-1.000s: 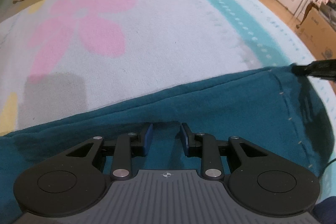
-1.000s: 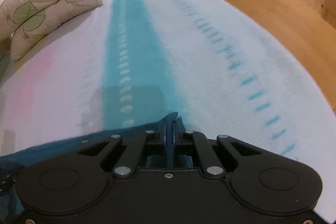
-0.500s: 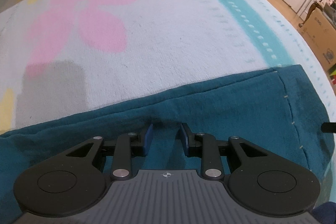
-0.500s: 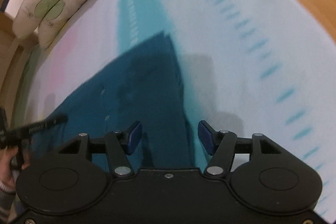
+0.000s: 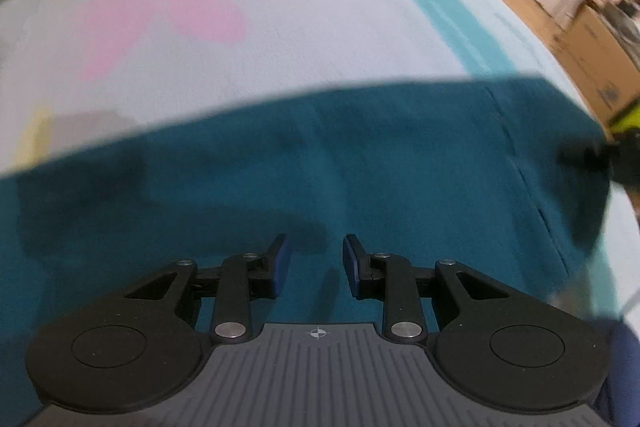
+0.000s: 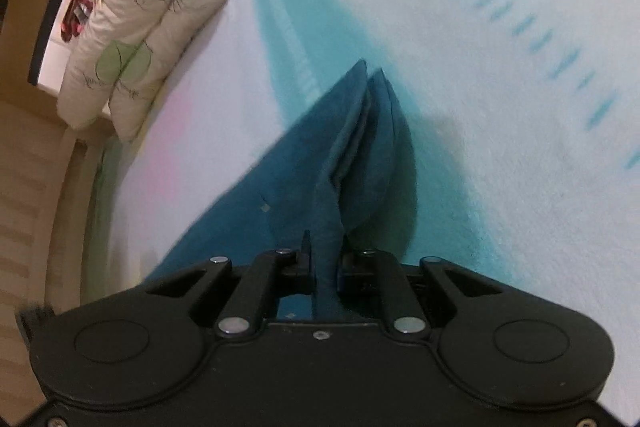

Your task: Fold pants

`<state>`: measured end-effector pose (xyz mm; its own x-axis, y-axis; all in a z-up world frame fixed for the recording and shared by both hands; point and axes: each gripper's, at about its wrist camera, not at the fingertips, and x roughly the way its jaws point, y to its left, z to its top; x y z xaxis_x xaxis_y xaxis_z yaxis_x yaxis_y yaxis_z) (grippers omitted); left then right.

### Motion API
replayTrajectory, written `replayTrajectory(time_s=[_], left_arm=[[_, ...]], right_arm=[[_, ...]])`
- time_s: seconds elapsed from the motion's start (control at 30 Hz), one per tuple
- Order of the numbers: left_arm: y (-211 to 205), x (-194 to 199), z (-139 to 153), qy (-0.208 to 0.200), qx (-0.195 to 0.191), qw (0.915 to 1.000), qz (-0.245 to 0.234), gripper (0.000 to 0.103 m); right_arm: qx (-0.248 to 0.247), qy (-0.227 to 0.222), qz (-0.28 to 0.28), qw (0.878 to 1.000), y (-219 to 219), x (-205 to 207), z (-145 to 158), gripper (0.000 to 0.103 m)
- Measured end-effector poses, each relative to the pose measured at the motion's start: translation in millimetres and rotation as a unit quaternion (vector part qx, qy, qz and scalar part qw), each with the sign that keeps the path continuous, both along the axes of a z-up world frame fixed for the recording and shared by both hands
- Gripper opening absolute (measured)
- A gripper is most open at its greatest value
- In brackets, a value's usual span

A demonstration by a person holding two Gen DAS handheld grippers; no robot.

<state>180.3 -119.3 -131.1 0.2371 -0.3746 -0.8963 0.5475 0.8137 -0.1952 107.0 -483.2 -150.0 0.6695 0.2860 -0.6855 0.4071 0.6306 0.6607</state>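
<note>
Teal pants [image 5: 360,163], spread flat, one corner pinched up

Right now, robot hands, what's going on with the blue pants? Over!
Right gripper shut on pants, hem end bunched between its fingers. Left gripper open above the cloth, holding nothing. Pants spread on the bed. Nothing in the way.

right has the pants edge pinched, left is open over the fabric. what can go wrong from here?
1. The right gripper pinches only a narrow bunched ridge of the teal pants; a pull might slip it out or lift just one layer, skewing the fold.
2. The left gripper is open and holds nothing, so the rest of the pants may drag across the bedspread.
</note>
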Motion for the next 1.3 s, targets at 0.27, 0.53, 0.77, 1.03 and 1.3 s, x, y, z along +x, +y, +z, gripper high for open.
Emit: replayTrajectory(time_s=[0.27,0.53,0.77,1.03,1.3], left_arm=[[-10,-38,-22,0.009,0.008,0.9986,-0.052,0.028],[79,0,6,-0.011,-0.004,0.9978,0.066,0.028],[202,20,18,-0.018,0.006,0.9786,0.205,0.028],[273,20,20,0.002,0.004,0.9572,0.290,0.028],[261,16,36,-0.017,-0.029,0.9674,0.251,0.029]], right_arm=[[-0.044,-0.022,0.032,0.998,51,25,66,0.018],[-0.050,-0.070,0.129,0.988,171,74,115,0.018],[-0.023,-0.087,0.215,0.972,301,123,74,0.018],[-0.050,-0.021,0.256,0.965,397,152,-21,0.040],[-0.077,-0.083,0.230,0.967,335,122,16,0.061]])
